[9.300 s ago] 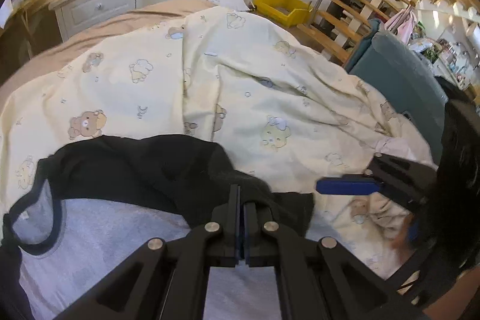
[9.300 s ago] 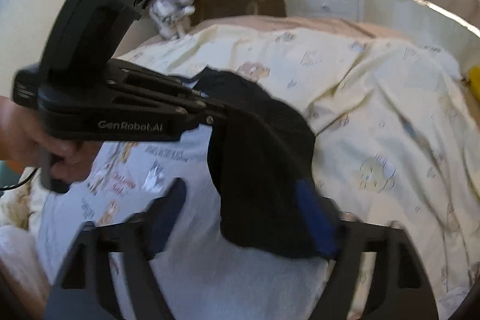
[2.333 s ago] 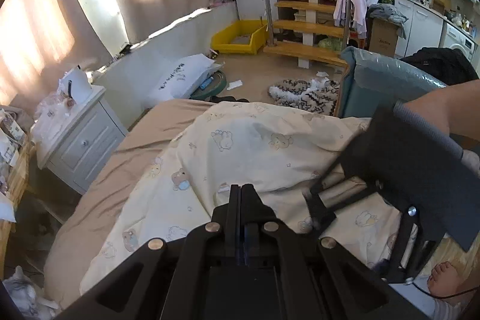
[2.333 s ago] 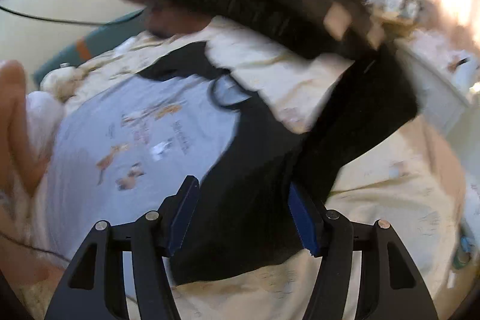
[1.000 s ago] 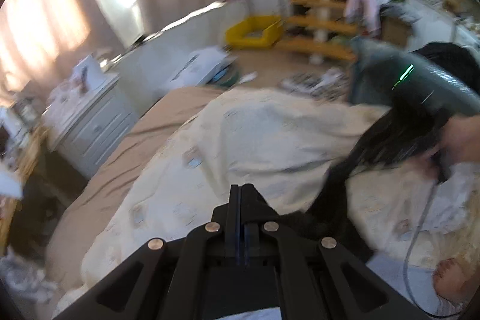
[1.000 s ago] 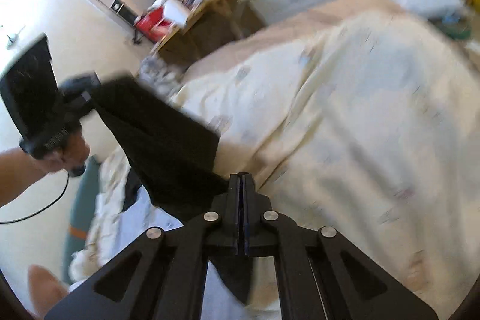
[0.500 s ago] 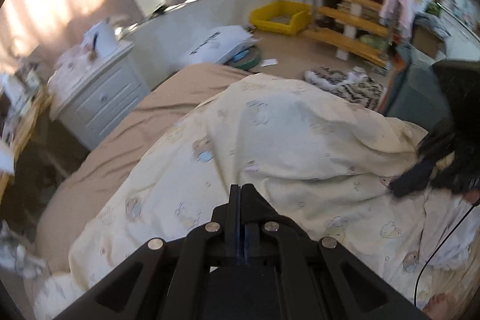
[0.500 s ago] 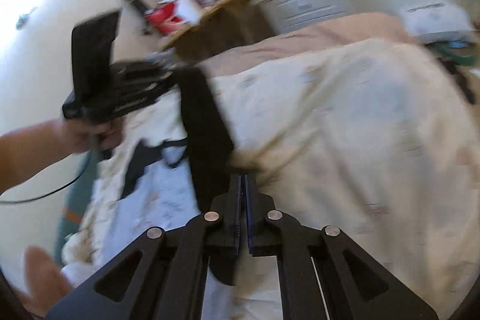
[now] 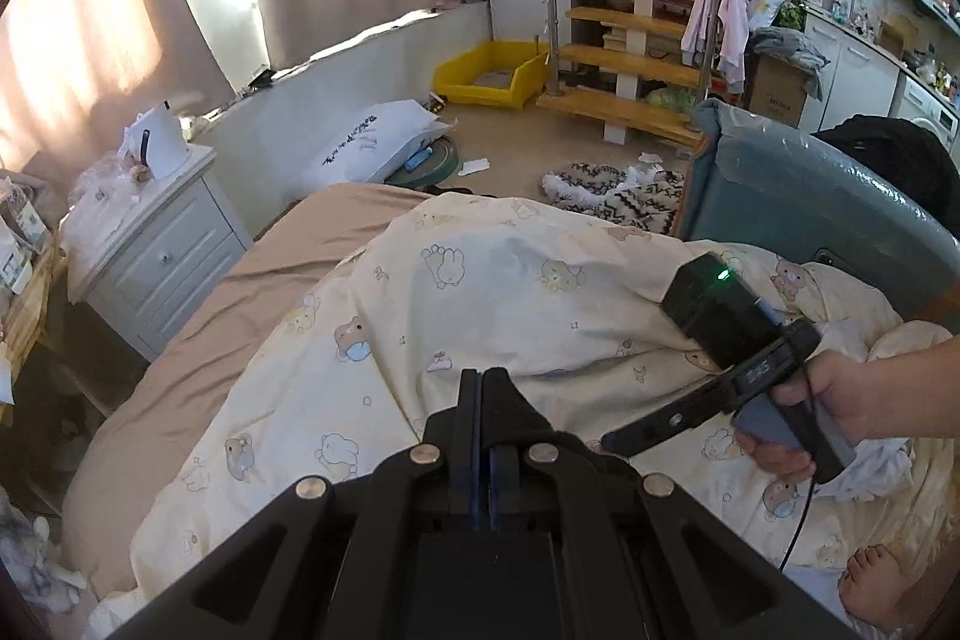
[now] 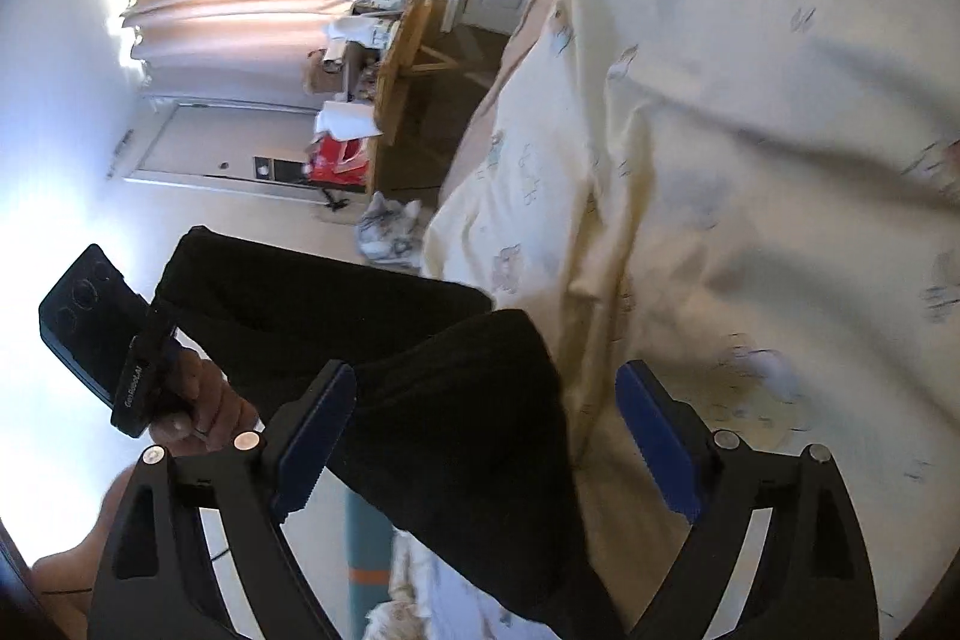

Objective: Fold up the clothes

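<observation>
The black garment (image 10: 384, 340) hangs stretched above the cream bear-print duvet (image 10: 750, 160) on the bed, running from the left gripper (image 10: 174, 322) at far left down between the blue pads of the right gripper (image 10: 483, 430). The right jaws are opening, with cloth between them but no pad pressing it; the left jaws are pressed together, apparently pinching the garment's far end. With one end let go, the freed cloth could drop crooked or bunch, spoiling the fold.
</observation>
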Available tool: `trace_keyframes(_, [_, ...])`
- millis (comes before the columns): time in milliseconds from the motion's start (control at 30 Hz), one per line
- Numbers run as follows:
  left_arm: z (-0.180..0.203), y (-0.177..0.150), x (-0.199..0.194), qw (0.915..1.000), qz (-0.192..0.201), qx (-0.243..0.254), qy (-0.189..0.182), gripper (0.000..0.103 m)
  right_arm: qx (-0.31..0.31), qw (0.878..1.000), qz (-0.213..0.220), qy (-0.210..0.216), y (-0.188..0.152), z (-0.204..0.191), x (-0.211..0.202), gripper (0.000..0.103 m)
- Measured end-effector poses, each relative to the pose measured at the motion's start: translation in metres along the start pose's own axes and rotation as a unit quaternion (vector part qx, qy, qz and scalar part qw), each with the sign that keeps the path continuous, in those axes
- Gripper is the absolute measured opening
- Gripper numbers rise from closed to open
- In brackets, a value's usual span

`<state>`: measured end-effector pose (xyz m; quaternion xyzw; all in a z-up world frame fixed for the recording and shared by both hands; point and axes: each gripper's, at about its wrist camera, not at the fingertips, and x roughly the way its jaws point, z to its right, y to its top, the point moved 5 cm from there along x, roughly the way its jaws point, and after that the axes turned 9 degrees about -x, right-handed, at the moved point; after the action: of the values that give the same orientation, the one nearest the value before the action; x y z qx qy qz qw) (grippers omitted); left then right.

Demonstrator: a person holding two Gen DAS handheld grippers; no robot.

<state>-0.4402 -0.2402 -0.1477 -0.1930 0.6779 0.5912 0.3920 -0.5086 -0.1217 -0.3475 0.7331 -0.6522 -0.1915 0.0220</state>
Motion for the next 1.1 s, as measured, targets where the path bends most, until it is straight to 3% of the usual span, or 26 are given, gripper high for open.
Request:
trace_keyframes(67, [0.001, 0.000, -0.002, 1.0000, 0.000, 0.003, -0.001, 0.001, 0.000, 1.000, -0.009, 0.004, 0.001, 0.000, 0.014, 0.091])
trace_keyframes(100, [0.002, 0.000, -0.004, 1.0000, 0.000, 0.005, -0.002, 0.001, 0.000, 1.000, -0.013, 0.010, 0.002, -0.001, 0.021, 0.085])
trace_keyframes(133, [0.002, 0.000, -0.004, 1.0000, -0.001, 0.006, -0.001, 0.001, -0.012, 1.000, -0.014, 0.010, 0.003, -0.004, 0.025, 0.052])
trace_keyframes(167, [0.002, -0.001, -0.004, 1.0000, -0.002, 0.008, 0.003, 0.001, -0.037, 0.999, -0.014, 0.003, 0.004, -0.010, 0.026, 0.034])
trace_keyframes(200, [0.002, -0.002, -0.004, 0.9999, -0.003, 0.011, 0.007, 0.001, -0.058, 0.998, -0.015, -0.008, 0.003, -0.016, 0.026, 0.007])
trace_keyframes(233, [0.001, -0.003, -0.003, 0.9998, -0.006, 0.012, 0.015, 0.001, -0.078, 0.997, -0.017, -0.019, 0.003, -0.022, 0.025, 0.004])
trace_keyframes(333, [-0.009, -0.006, 0.003, 0.9993, -0.014, 0.001, 0.034, 0.001, -0.134, 0.990, -0.010, -0.051, -0.001, -0.043, 0.010, 0.004])
trace_keyframes(433, [-0.023, -0.011, 0.019, 0.9965, -0.036, -0.010, 0.075, 0.001, -0.182, 0.977, 0.019, -0.110, 0.003, -0.063, -0.024, 0.004])
trace_keyframes(633, [-0.041, -0.017, 0.051, 0.9919, -0.060, -0.058, 0.096, 0.001, -0.272, 0.929, 0.041, -0.247, 0.004, -0.094, -0.086, 0.004])
trace_keyframes(733, [-0.036, -0.019, 0.066, 0.9919, -0.065, -0.068, 0.085, 0.001, -0.261, 0.929, 0.041, -0.260, -0.003, -0.095, -0.099, 0.004])
trace_keyframes(867, [-0.032, -0.029, 0.073, 0.9917, -0.071, -0.091, 0.056, 0.001, -0.286, 0.919, 0.017, -0.272, -0.015, -0.100, -0.092, 0.004])
trace_keyframes(1100, [-0.041, -0.071, 0.037, 0.9867, -0.028, -0.158, 0.027, 0.001, -0.311, 0.915, -0.036, -0.254, -0.049, -0.103, -0.059, 0.004])
